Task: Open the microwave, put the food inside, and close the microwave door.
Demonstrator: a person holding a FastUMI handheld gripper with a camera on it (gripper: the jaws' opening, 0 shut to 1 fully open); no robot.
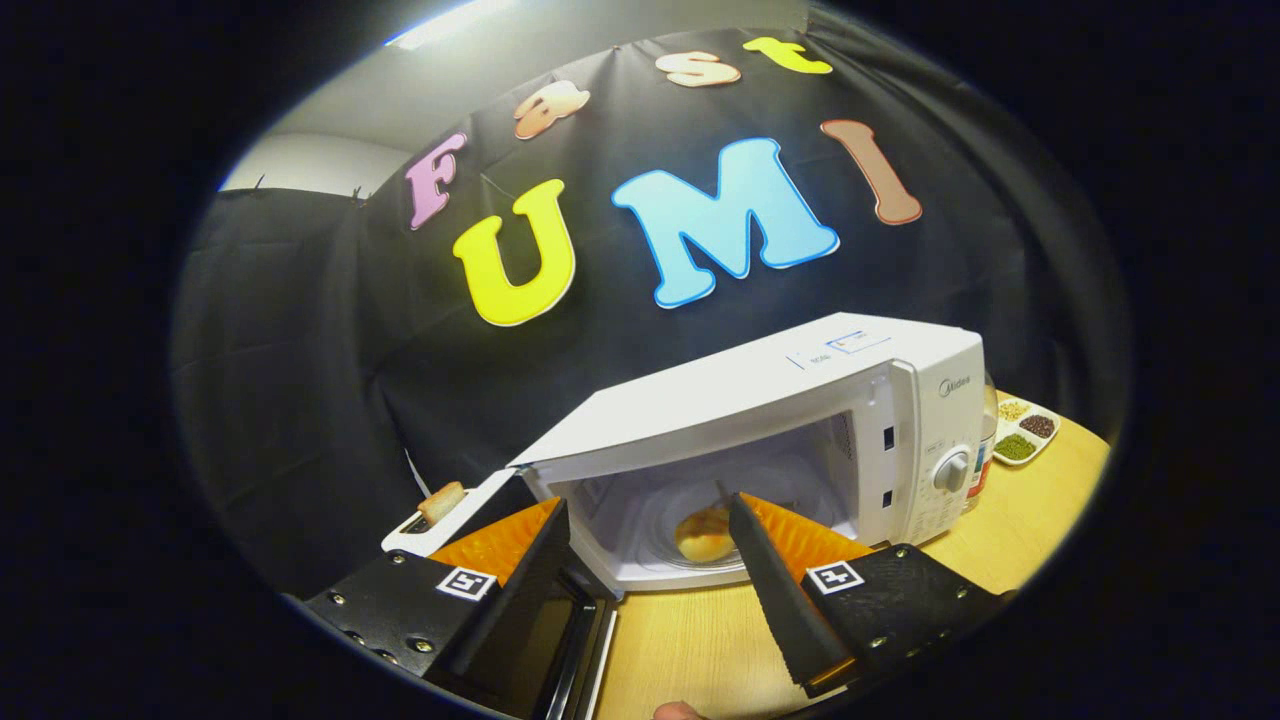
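Note:
The white microwave (800, 390) stands on the wooden table (690, 640) with its door (572, 640) swung open to the left. A golden bread roll (700, 538) lies on the glass turntable inside the cavity. My gripper (648, 502) is open in front of the opening, its fingers spread wide and holding nothing. The roll lies beyond the fingertips, close to the right finger (775, 580). The left finger (520, 590) hangs over the open door's dark glass.
A white toaster (420, 528) with a slice of toast (442, 500) sticking up stands left of the microwave. A small tray of seeds and beans (1025, 432) and a bottle (988, 440) sit to the microwave's right. A person's fingertip (678, 711) shows below the fingers.

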